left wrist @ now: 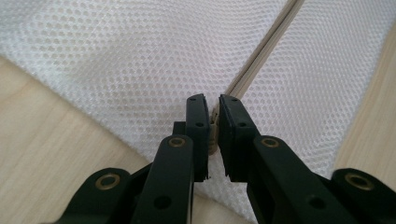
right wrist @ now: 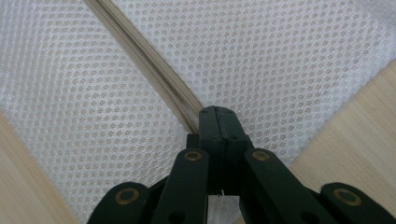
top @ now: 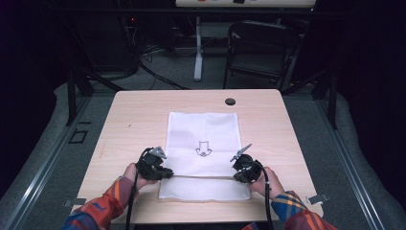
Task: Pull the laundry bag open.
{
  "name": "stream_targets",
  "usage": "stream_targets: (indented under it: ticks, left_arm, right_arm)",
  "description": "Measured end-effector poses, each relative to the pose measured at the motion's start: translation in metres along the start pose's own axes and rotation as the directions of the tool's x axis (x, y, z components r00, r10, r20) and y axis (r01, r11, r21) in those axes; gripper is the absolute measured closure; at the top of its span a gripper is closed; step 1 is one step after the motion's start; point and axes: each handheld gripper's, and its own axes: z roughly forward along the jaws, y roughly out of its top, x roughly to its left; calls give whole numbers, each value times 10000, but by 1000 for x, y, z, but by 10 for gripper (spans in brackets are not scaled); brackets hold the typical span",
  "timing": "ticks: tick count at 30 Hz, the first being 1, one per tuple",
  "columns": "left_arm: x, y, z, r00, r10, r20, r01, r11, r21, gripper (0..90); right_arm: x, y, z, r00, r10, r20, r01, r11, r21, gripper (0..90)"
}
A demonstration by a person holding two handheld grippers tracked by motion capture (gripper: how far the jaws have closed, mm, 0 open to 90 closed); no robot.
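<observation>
A white mesh bag with a small arrow print lies flat on the wooden table. A beige zipper crosses it near the front edge. My left gripper is at the zipper's left end. In the left gripper view its jaws are shut on a beige piece of the zipper, with mesh on both sides. My right gripper is at the zipper's right end. In the right gripper view it is shut tight where the zipper runs in between the jaws.
A black grommet hole sits near the table's far edge. Behind the table, on the floor, stand a dark folding chair and a white desk leg. Bare wood borders the bag on both sides.
</observation>
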Motion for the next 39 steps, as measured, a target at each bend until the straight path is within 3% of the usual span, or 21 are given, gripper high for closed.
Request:
stream_targets:
  ticks: [13, 21, 25, 28, 32, 39]
  left_arm:
    - [5, -8, -10, 9994, -272, -203, 270, 9996, -97, 830]
    - [7, -13, -13, 9988, -367, -318, 366, 9993, -25, 831]
    - [9, -18, -15, 9979, -591, -250, 590, 9983, -31, 831]
    - [8, -18, -16, 9986, -456, -266, 456, 9990, 1, 830]
    - [8, -19, -15, 9986, -514, -154, 515, 9986, 94, 831]
    - [10, -21, -17, 9984, -538, -146, 539, 9985, 76, 831]
  right_arm:
    - [-1, 1, -1, 9999, -126, 10, 126, 9998, 149, 900]
    - [0, 0, 0, 10000, 20, -24, -20, 10000, -24, 900]
    - [0, 0, -1, 10000, -92, 8, 92, 9999, 95, 900]
    - [0, 0, 0, 10000, 2, -6, -2, 10000, 4, 900]
    - [0, 1, -2, 9998, -190, 77, 188, 9995, 246, 900]
    - [0, 1, -1, 9998, -144, 100, 142, 9997, 174, 900]
